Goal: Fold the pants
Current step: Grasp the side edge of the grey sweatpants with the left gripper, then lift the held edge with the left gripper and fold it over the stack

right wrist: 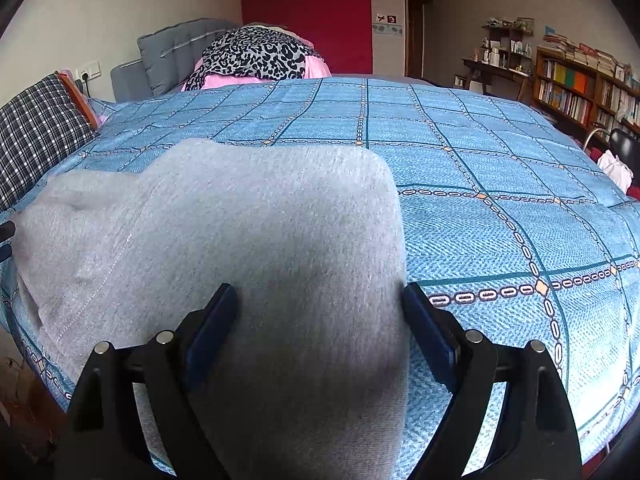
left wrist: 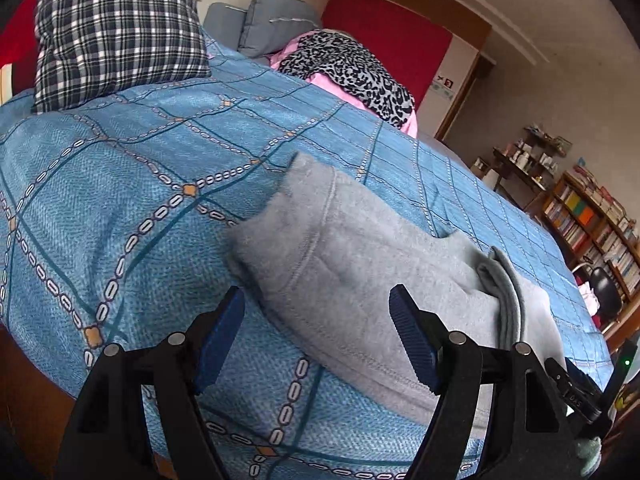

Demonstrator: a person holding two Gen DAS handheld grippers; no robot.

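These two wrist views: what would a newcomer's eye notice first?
First, the grey pants, lying folded on the blue bedspread and filling the near part of both views. Next, the open right gripper with the pants between its fingers. Far behind, a leopard-print cloth lies on pink bedding beside a red panel.

Gray pants on the bed

The soft gray pants (left wrist: 360,272) lie folded in a thick, fuzzy pile on the blue bed cover, near its front edge.
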